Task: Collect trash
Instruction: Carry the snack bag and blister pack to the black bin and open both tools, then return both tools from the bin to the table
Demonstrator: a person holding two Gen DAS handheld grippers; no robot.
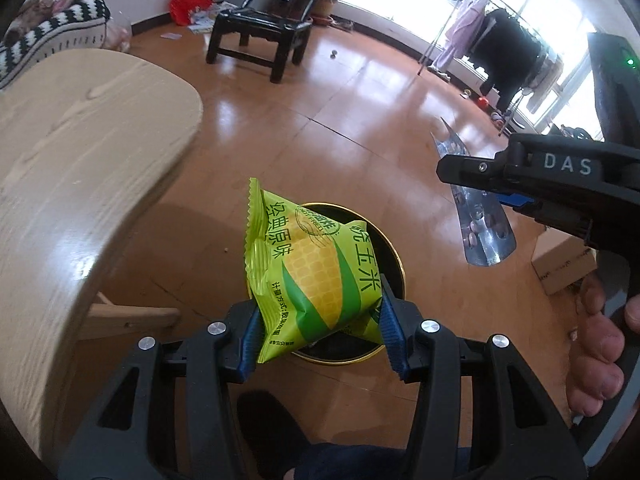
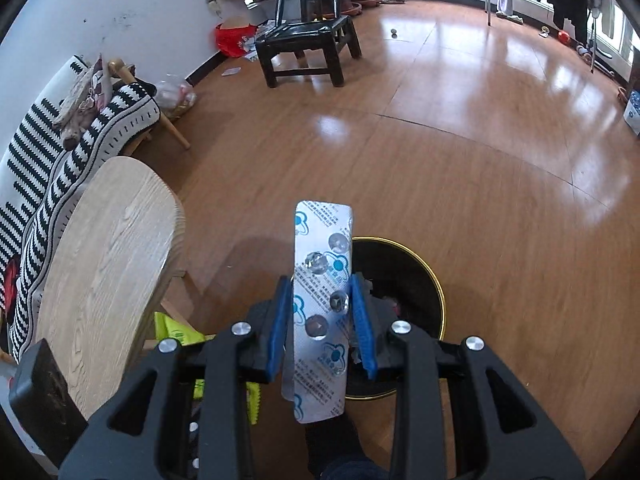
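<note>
Wooden table (image 1: 80, 152): pale oak-grain top, left of both grippers; its far edge runs out of frame.
Bin (image 2: 416, 276): black, round, gold-rimmed, on the floor directly beyond and below both sets of jaws; much of its mouth is hidden by the held items.
Left gripper (image 1: 320, 324): jaws moderately apart, blue pads (image 1: 251, 336) clamped on the sides of the snack packet, which bulges between them.
Snack packet (image 1: 312, 264): green and yellow with a corn picture, held above the bin mouth; its lower end is covered by the jaws.
Right gripper (image 2: 320, 320): jaws narrowly apart, grasping the blister pack by its long edges.
Blister pack (image 2: 322, 300): silver foil strip, upright between the pads, jutting past the fingertips over the bin's near rim.
Right hand (image 1: 596, 344): fingers wrapped around the gripper handle at frame edge, partly cut off.
</note>
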